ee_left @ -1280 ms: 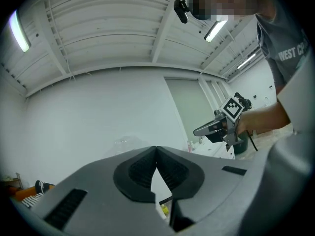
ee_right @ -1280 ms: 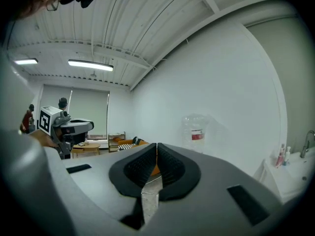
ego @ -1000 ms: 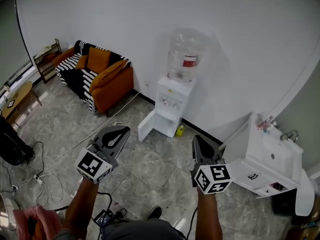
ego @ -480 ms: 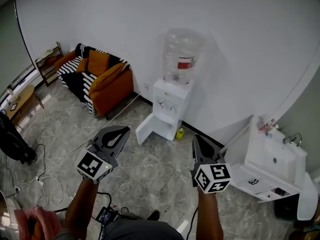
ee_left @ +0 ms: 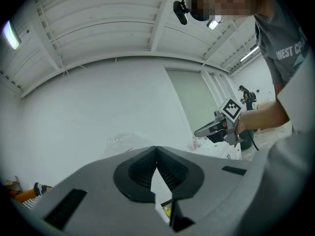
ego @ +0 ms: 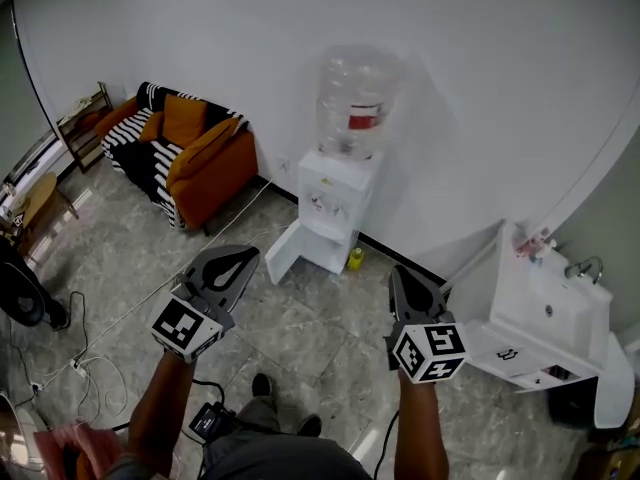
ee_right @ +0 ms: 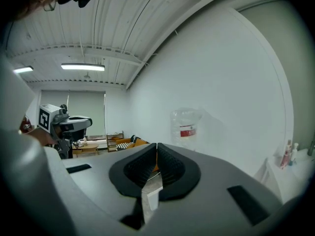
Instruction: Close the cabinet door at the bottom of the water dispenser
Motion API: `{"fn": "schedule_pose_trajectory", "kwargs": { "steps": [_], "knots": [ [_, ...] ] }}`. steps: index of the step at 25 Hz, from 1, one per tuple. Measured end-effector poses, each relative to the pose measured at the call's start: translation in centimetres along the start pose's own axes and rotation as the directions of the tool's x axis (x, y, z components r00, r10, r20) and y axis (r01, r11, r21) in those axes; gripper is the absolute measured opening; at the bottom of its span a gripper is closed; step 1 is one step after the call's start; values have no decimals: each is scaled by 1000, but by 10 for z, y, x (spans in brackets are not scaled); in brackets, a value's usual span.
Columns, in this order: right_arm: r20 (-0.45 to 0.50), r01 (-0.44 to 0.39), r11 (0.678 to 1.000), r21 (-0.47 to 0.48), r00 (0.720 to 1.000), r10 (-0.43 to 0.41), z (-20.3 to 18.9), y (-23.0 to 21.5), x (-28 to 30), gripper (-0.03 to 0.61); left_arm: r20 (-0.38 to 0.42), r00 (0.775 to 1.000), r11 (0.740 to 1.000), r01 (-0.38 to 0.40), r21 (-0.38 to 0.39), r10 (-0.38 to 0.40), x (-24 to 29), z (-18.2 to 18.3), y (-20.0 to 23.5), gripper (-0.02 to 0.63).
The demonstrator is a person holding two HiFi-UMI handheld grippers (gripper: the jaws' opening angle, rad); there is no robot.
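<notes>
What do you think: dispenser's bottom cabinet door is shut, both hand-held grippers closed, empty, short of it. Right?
No. The head view shows the cabinet door at the bottom of the water dispenser standing open, swung out to one side. The rest holds: the left hand-held gripper and right hand-held gripper are closed, empty and short of it.

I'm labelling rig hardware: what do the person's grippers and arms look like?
Left gripper and right gripper are grey wedge-shaped shells with black ribbed pads. Each carries a white cube with black square markers. Forearms are bare; the shirt is grey.
</notes>
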State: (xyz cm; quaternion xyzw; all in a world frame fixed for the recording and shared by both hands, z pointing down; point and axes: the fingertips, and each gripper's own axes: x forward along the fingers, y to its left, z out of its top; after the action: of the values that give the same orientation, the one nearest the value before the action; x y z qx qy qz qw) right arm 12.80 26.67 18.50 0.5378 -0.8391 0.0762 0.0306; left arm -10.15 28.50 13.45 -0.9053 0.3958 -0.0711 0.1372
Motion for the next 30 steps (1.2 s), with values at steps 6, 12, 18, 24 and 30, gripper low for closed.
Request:
{"fn": "schedule_pose_trajectory", "kwargs": {
  "steps": [6, 12, 18, 24, 30],
  "knots": [
    [-12, 78, 997, -27, 997, -79, 6, 1, 30, 29, 46, 998, 999, 47, -19, -46, 15, -16, 47, 17],
    [-4, 139, 989, -55, 990, -139, 25, 10, 69, 29, 73, 995, 996, 76, -40, -73, 32, -35, 107, 17],
    [-15, 166, 985, -54, 986, -167, 23, 27, 102, 29, 93, 991, 994, 105, -45, -100, 41, -49, 146, 17],
    [-19, 211, 976, -62, 977, -212, 28, 36, 126, 29, 111, 985, 989, 136, -63, -129, 48, -64, 178, 17],
    [-12, 236, 968, -82, 971, -237, 35, 49, 145, 29, 140, 979, 985, 156, -70, -145, 52, -73, 202, 17]
  ]
}}
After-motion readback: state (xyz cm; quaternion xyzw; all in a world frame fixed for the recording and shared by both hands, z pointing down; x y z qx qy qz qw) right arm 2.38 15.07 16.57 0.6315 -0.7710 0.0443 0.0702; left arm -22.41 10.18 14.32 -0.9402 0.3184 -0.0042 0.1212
